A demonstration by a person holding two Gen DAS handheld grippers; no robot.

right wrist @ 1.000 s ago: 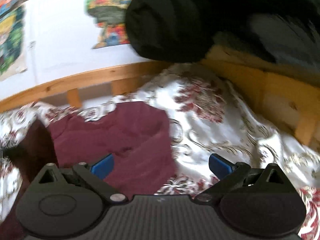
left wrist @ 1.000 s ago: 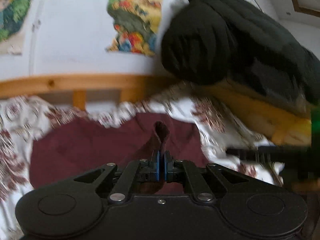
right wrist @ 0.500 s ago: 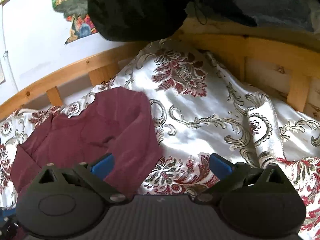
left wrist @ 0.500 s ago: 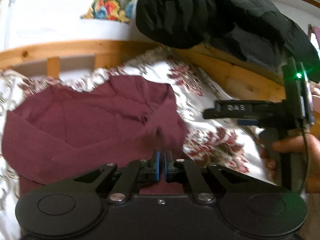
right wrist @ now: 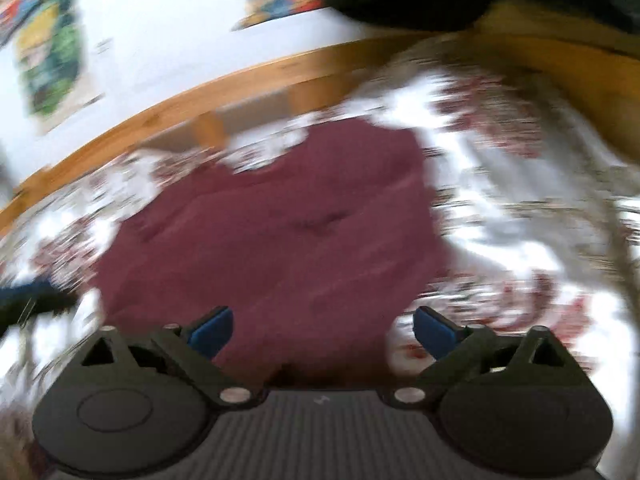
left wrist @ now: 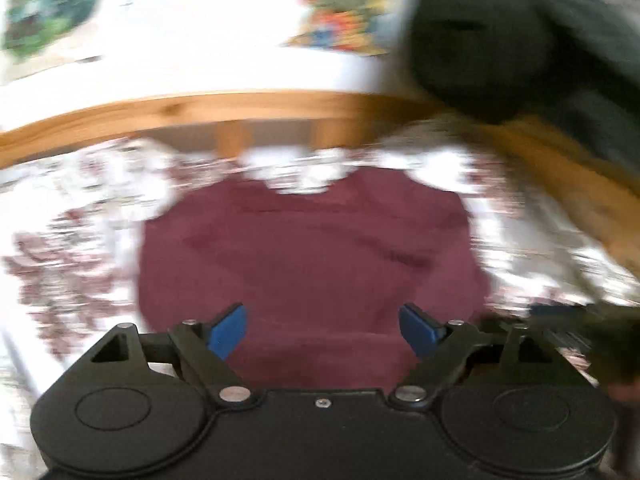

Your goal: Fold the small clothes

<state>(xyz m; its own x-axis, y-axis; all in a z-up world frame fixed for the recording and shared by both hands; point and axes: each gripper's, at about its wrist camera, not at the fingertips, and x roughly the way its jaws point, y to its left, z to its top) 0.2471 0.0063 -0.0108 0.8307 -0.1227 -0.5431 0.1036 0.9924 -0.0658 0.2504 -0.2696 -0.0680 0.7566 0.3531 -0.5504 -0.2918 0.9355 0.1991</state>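
Observation:
A small maroon garment (left wrist: 312,256) lies folded into a compact shape on the floral bedspread (left wrist: 72,240); it also shows in the right wrist view (right wrist: 280,240). My left gripper (left wrist: 322,330) is open and empty, just above the garment's near edge. My right gripper (right wrist: 320,330) is open and empty, over the garment's near right part. Both views are motion-blurred.
A wooden bed rail (left wrist: 180,112) runs along the back and right side (right wrist: 240,80). A black puffy jacket (left wrist: 500,48) hangs over the rail at upper right. Colourful posters (left wrist: 48,8) hang on the white wall. The other gripper (right wrist: 24,300) shows at the left edge.
My left gripper has opened and let go of the maroon garment, which now lies flat and folded. Both grippers have swung, blurring the views. The right gripper stayed open.

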